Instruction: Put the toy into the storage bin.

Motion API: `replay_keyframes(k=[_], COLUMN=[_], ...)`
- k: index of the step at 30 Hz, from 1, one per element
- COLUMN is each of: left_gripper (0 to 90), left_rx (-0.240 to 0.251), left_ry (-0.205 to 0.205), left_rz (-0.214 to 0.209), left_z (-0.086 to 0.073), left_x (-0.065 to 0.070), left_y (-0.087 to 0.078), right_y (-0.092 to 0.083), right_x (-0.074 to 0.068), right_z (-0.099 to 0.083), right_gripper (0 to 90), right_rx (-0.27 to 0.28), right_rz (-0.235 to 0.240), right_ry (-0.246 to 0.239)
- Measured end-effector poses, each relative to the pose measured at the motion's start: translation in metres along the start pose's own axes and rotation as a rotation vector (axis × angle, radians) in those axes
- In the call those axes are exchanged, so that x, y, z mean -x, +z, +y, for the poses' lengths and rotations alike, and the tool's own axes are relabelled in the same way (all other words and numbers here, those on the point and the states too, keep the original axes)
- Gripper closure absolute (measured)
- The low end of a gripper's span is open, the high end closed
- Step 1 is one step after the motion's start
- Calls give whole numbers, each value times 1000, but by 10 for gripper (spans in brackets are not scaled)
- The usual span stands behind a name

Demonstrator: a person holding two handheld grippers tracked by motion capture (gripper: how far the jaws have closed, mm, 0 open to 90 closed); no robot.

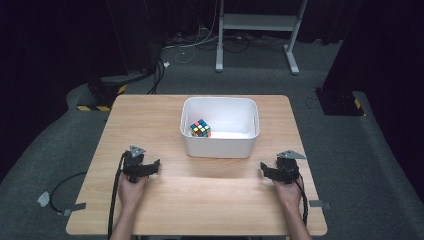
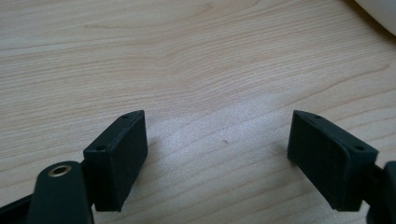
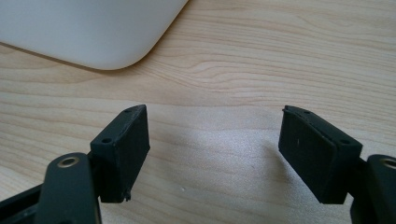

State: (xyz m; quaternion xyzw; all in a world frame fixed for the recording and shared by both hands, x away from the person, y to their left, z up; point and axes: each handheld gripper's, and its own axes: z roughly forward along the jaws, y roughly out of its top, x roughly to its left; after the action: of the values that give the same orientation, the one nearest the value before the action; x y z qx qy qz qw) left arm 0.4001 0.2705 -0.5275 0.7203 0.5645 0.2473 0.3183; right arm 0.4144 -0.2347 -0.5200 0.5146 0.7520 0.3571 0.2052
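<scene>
The left gripper [image 1: 156, 165] rests on the table [image 1: 150, 115], its jaws wide apart with bare wood between them. Past it, toward the middle, a white bin [image 1: 220, 145] holds a colourful puzzle cube [image 1: 200, 128] in its left corner. The right gripper [image 1: 263, 169] rests near the bin's right corner, jaws equally wide and empty. This looks like a resting pose with no grasp begun; the next move probably calls for a gripper to lift, pass over the bin's rim and descend around the cube.
</scene>
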Motion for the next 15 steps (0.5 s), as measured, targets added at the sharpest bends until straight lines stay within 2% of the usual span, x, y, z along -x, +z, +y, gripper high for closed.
replay_keyframes(k=[11, 15], left_gripper=[200, 199], left_rx=[-1, -1], left_ry=[2, 1], left_rz=[0, 0], left_z=[0, 0], left_x=[0, 0], left_y=[0, 0], right_y=[4, 5], right_x=[0, -3], right_z=[-1, 0], right_gripper=[241, 247], right_rx=[-18, -35], right_rz=[-5, -30], right_ry=[-5, -30])
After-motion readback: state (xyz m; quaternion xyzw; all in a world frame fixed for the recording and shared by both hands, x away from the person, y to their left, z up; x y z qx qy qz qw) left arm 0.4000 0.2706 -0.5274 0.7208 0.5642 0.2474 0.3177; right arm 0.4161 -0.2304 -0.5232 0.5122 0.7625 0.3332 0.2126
